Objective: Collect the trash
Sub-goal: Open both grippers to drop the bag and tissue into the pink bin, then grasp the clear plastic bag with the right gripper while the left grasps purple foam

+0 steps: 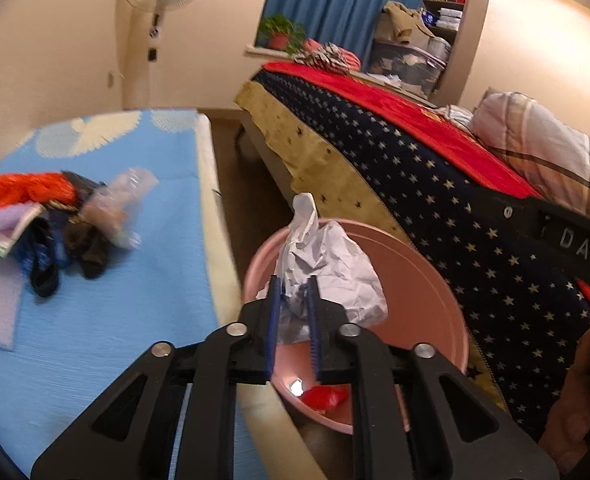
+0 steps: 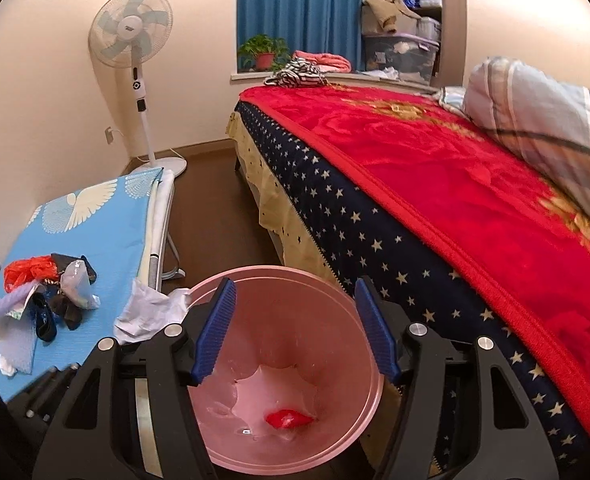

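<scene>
1. Gripping a crumpled white paper (image 1: 327,268) in my left jaws (image 1: 293,312), I hold it over the near rim of the pink bin (image 1: 427,280), the blue pads pressed narrow on its lower folds.
2. My right jaws (image 2: 295,332) stand wide apart with nothing between them, hanging directly above the open mouth of the pink bin.
3. Down at the bottom of the bin lies a red wrapper (image 2: 289,418) on a clear plastic liner (image 2: 255,384).
4. From the right wrist view the same paper (image 2: 147,312) shows just beside the bin's left rim, at the edge of the tabletop (image 2: 107,232), which wears a blue cloth with white wing prints.
5. Farther left on that tabletop sits a pile of trash (image 2: 43,296): an orange plastic bag (image 1: 27,190), a clear crumpled wrapper (image 1: 123,204), dark scraps and pale lilac sheets, all touching one another.
6. To the right of the bin runs the bed (image 2: 435,208), with a red blanket over a navy star-printed cover, and a striped pillow (image 2: 543,112) at its far right.
7. Beyond the tabletop a standing fan (image 2: 133,34) is by the wall.
8. Farthest off, a potted plant (image 2: 265,54) rests on the sill before blue curtains (image 2: 315,8).
</scene>
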Demonstrator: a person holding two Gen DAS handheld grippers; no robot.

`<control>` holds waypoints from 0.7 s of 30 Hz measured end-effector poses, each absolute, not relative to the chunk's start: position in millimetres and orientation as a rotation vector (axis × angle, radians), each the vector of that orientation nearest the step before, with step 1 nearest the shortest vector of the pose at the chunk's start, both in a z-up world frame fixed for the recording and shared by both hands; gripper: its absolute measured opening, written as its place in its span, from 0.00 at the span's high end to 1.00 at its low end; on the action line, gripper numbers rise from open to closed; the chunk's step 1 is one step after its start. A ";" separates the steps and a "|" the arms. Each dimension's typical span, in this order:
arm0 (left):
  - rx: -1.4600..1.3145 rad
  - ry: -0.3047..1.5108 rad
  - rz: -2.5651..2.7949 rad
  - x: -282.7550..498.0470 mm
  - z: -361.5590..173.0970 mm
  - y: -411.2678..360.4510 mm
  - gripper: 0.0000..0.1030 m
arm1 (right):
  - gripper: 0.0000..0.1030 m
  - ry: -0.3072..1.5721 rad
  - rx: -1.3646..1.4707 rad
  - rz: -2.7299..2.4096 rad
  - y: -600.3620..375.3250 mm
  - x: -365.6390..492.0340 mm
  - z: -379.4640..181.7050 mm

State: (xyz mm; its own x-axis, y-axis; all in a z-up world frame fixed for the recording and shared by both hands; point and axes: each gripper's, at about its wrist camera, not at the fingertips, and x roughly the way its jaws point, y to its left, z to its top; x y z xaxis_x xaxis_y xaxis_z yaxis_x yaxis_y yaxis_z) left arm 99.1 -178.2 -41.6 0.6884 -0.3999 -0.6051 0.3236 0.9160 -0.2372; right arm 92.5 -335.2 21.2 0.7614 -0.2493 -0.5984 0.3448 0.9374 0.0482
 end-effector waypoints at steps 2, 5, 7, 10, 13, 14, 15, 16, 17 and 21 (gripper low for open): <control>-0.109 0.713 -0.389 99.8 -44.6 -177.5 0.52 | 0.30 0.619 0.181 -0.343 -339.4 90.9 21.6; -0.121 0.713 -0.379 100.1 -44.5 -170.9 0.52 | 0.27 0.600 0.203 -0.342 -341.5 88.6 24.9; -0.124 0.704 -0.373 97.7 -41.9 -167.1 0.53 | 0.27 0.586 0.203 -0.339 -339.7 86.9 27.7; -0.116 0.685 -0.366 92.7 -37.0 -161.0 0.53 | 0.27 0.553 0.221 -0.333 -336.7 81.8 32.8; -0.114 0.670 -0.353 87.7 -32.6 -151.5 0.54 | 0.27 0.518 0.238 -0.325 -331.9 76.9 36.3; -0.115 0.663 -0.346 85.7 -30.3 -147.8 0.55 | 0.27 0.507 0.251 -0.314 -330.6 75.4 36.6; -0.116 0.658 -0.339 83.9 -28.7 -143.8 0.56 | 0.27 0.502 0.262 -0.300 -328.8 74.8 36.8; -0.117 0.650 -0.329 81.0 -26.4 -138.5 0.57 | 0.28 0.501 0.265 -0.286 -325.3 74.2 37.2; -0.119 0.641 -0.322 78.3 -23.8 -133.3 0.58 | 0.28 0.501 0.258 -0.281 -320.9 73.7 38.2; -0.129 0.604 -0.275 66.0 -13.8 -108.8 0.59 | 0.33 0.518 0.250 -0.225 -304.9 72.6 42.3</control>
